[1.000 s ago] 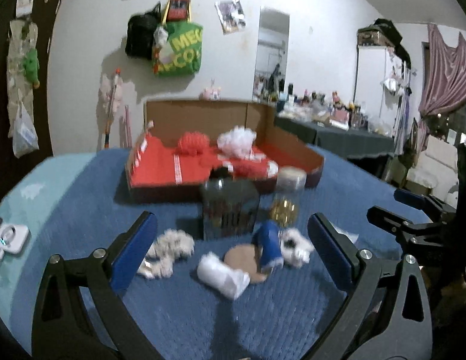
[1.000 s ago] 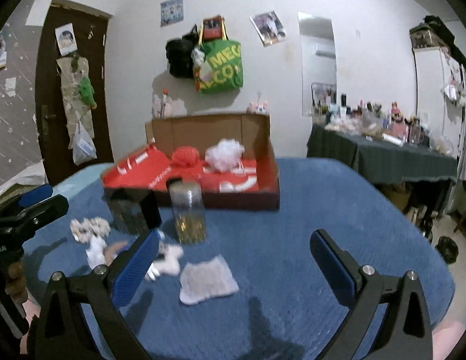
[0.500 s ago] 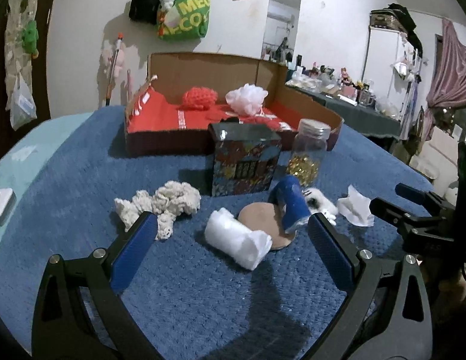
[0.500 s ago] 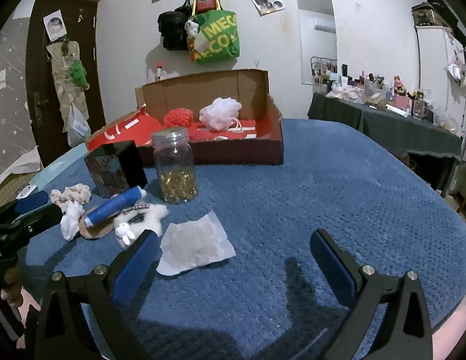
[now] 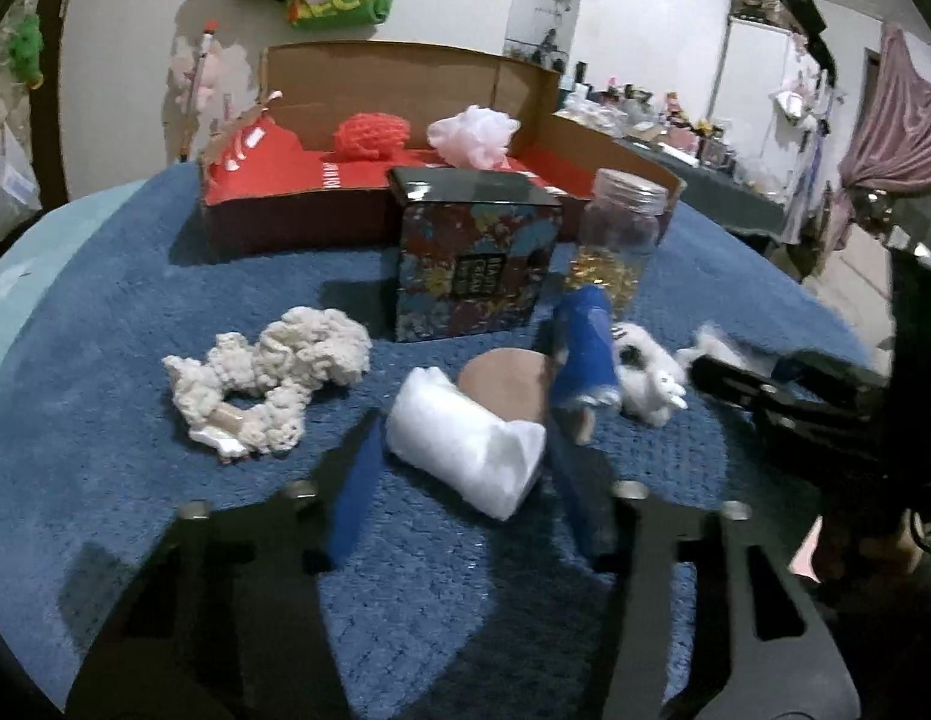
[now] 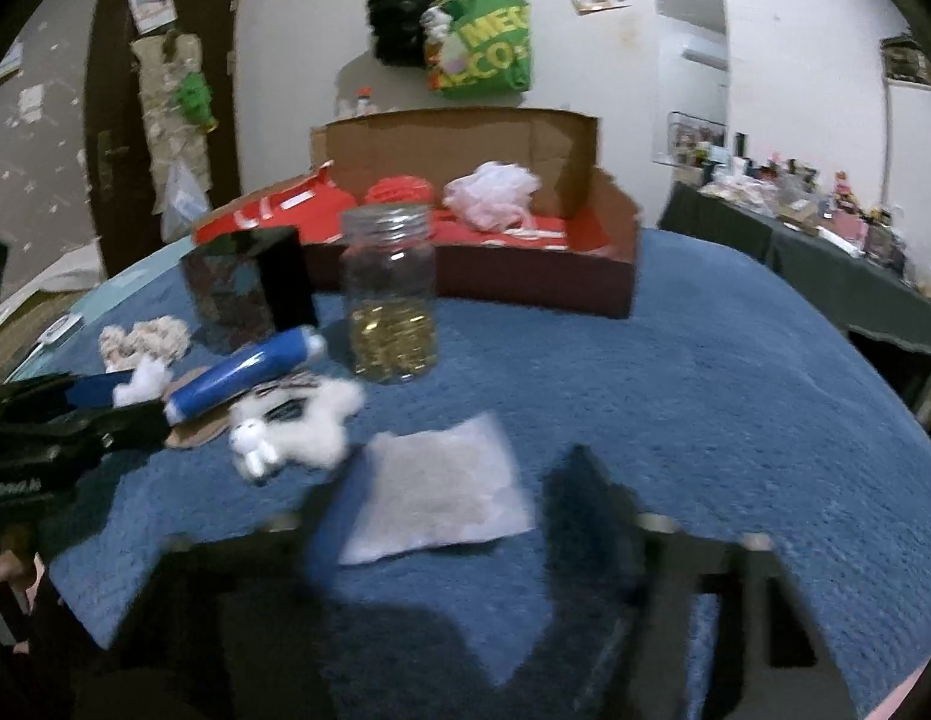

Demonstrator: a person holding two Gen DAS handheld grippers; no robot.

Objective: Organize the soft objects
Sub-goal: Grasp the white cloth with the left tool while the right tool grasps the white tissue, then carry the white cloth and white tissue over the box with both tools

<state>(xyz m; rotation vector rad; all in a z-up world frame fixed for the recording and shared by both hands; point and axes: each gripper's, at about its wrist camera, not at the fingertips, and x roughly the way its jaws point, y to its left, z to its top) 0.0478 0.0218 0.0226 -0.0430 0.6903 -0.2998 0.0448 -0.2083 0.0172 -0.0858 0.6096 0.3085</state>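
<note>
On the blue blanket lies a white rolled cloth (image 5: 465, 444). My left gripper (image 5: 465, 441) is closing around it, and its blue pads (image 5: 351, 492) meet the roll's two ends. A flat grey-white cloth square (image 6: 435, 492) lies between the fingers of my right gripper (image 6: 453, 480). Those jaws are closing too, with the pads beside the cloth's edges and not pressing it. A fluffy cream scrunchie (image 5: 267, 384) and a small white plush (image 5: 645, 384) lie loose nearby. The cardboard box (image 5: 369, 222) behind holds a red pouf (image 5: 369, 135) and a pale pink pouf (image 5: 474, 135).
A patterned tin box (image 5: 471, 264), a jar of gold bits (image 5: 615, 240), a blue tube (image 5: 585, 354) and a brown disc (image 5: 501, 384) crowd the middle. The right gripper's dark body (image 5: 783, 384) reaches in from the right. A cluttered dark side table (image 6: 825, 240) stands to the right.
Both grippers have sunk toward the blanket and tipped downward. Their jaws have narrowed from wide open, the left around the white roll and the right around the cloth square.
</note>
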